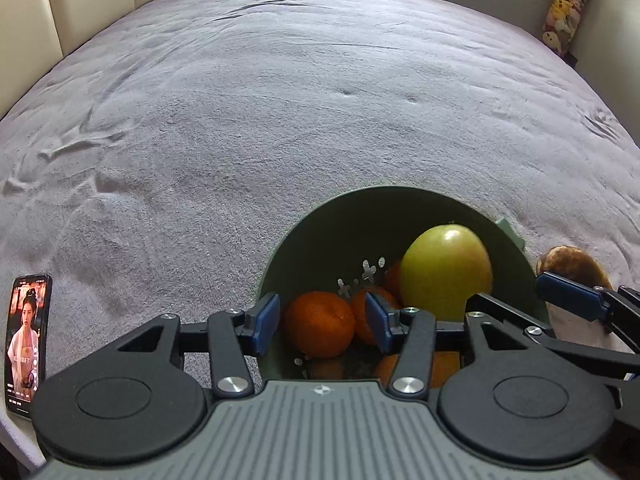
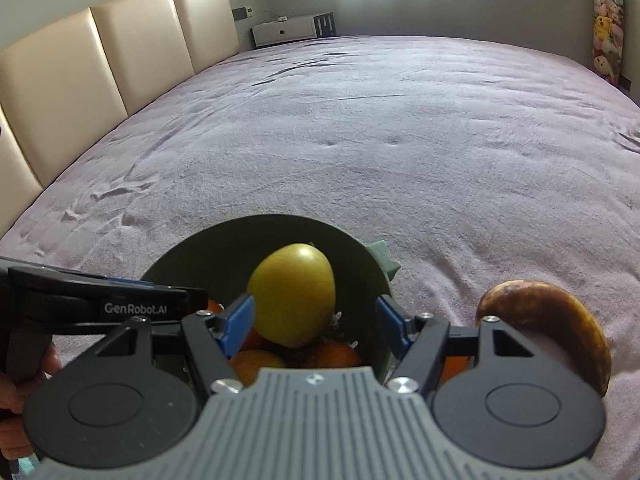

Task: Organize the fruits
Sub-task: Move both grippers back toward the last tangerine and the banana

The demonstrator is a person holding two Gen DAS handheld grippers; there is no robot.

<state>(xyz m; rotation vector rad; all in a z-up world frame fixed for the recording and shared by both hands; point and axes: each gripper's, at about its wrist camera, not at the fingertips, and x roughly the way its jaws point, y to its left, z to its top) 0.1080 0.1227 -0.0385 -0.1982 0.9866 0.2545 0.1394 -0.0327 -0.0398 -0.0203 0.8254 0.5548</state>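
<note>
Left wrist view showed the left gripper (image 1: 320,322) poised over the near rim of a dark green bowl (image 1: 320,224) that stood on the bed (image 1: 280,120) close to its near edge. Its blue fingers (image 1: 266,322) were spread on either side of a mandarin (image 1: 319,323) lying at the near left of the bowl; no pad could be seen pressing the fruit, so the mandarin was judged released rather than held. Further mandarins (image 1: 394,280) lay beneath and beside it, and a yellow-green apple (image 1: 446,272) sat on top of them toward the bowl's right side.

Right wrist view showed the right gripper (image 2: 316,326) with its fingers (image 2: 238,326) likewise spread and holding nothing; the apple (image 2: 292,294) stood directly ahead between them, nearer the left finger, though whether that pad touched it could not be told.

One fruit remained outside the bowl: a brown-spotted banana (image 2: 560,320) lying on the bed just beside the bowl's right wall. Its long axis curved from a blunt end near the bowl away toward the near right corner of the bed. It lay right of the right gripper's fingers, so the right hand was the nearer. A phone (image 1: 28,344) rested at the near left edge of the bed.
</note>
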